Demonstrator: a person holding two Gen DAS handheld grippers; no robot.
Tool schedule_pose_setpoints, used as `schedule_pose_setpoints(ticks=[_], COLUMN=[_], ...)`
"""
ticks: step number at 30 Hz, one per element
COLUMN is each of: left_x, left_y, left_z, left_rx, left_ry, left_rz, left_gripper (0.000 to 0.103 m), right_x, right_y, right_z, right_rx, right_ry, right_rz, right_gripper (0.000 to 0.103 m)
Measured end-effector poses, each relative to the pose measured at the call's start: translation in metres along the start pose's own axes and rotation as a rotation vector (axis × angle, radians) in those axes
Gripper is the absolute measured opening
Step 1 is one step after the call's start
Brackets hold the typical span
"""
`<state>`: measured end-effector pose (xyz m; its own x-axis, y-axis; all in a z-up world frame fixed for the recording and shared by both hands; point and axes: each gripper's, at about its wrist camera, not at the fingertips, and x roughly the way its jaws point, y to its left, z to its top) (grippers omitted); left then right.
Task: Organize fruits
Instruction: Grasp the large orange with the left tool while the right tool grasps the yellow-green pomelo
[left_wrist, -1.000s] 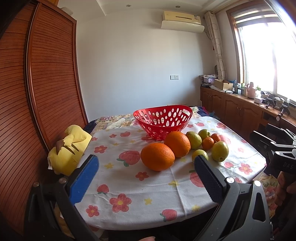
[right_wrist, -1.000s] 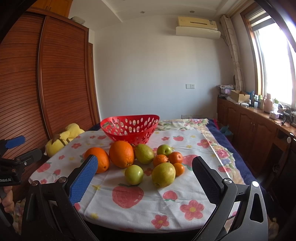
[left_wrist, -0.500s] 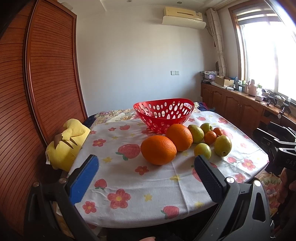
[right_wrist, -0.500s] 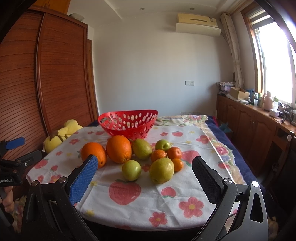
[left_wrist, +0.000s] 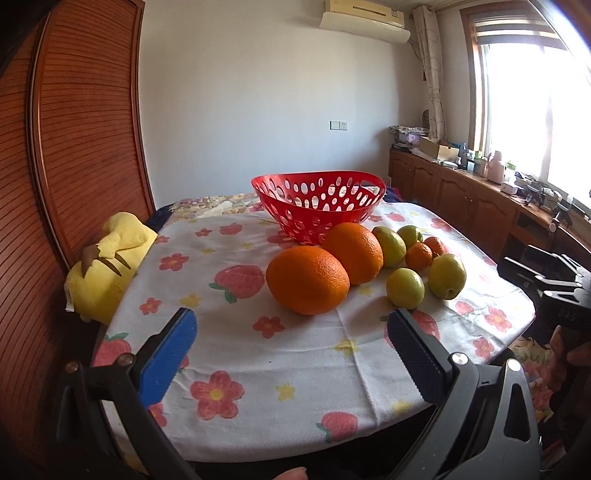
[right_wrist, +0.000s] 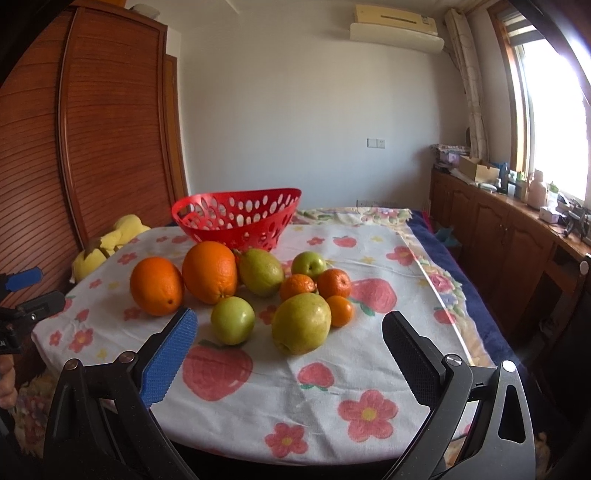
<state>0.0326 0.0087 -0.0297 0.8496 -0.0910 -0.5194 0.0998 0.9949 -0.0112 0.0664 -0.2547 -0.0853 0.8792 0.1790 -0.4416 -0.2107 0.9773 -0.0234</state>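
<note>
While both grippers, left (left_wrist: 291, 328) and right (right_wrist: 286, 330), are being held spread, glossy fruits (right_wrist: 236, 284) are lying before the perforated red plastic basket (right_wrist: 236, 218), whose contents cannot be told.

1. A yellow plush toy (left_wrist: 107, 266) lies at the table's left edge — beside a slatted brown wooden wardrobe (left_wrist: 74, 147).
2. A white wall-mounted air conditioner (right_wrist: 397, 27) hangs above — near the sunlit window (left_wrist: 532, 110).

Glossy plastic basket (left_wrist: 318, 201), cloth tablecloth (left_wrist: 258, 354)
</note>
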Motion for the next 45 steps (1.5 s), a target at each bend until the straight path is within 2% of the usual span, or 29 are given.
schedule_pose_setpoints(ticks=[9, 13, 20, 23, 25, 28, 31, 41, 45], left_x=[0.024, 0.032, 0.045, 0.052, 0.056, 0.064, 0.073, 0.11, 0.12], left_y=[0.002, 0.0, -0.003, -0.003, -0.002, -0.002, -0.004, 0.004, 0.008], left_z=[0.001, 0.001, -0.001, -0.001, 0.0, 0.003, 0.007, 0.023, 0.028], left_rx=[0.018, 0.012, 0.025, 0.035, 0.03, 0.031, 0.044, 0.029, 0.006], left_ry=[0.048, 0.075, 0.099, 0.11, 0.116, 0.12, 0.122, 0.152, 0.163], left_rz=[-0.004, -0.038, -0.056, -0.068, -0.077, -0.094, -0.101, -0.095, -0.117], left_gripper=[0.103, 0.102, 0.101, 0.098, 0.098, 0.095, 0.092, 0.091, 0.091], right_x=[0.037, 0.053, 0.079, 0.087, 0.09, 0.093, 0.099, 0.112, 0.117], right_y=[-0.012, -0.018, -0.022, -0.022, -0.021, -0.022, -0.023, -0.026, -0.024], right_z=[-0.006, -0.007, -0.006, -0.006, -0.007, -0.006, -0.004, -0.006, -0.009], right_rx=[-0.006, -0.01, -0.009, -0.013, -0.013, -0.014, -0.02, -0.013, -0.01], right_ry=[0.074, 0.099, 0.148, 0.168, 0.177, 0.185, 0.198, 0.238, 0.243], right_rz=[-0.012, -0.019, 0.014, 0.033, 0.043, 0.063, 0.073, 0.109, 0.108], right_gripper=[0.097, 0.097, 0.095, 0.091, 0.083, 0.076, 0.072, 0.074, 0.075])
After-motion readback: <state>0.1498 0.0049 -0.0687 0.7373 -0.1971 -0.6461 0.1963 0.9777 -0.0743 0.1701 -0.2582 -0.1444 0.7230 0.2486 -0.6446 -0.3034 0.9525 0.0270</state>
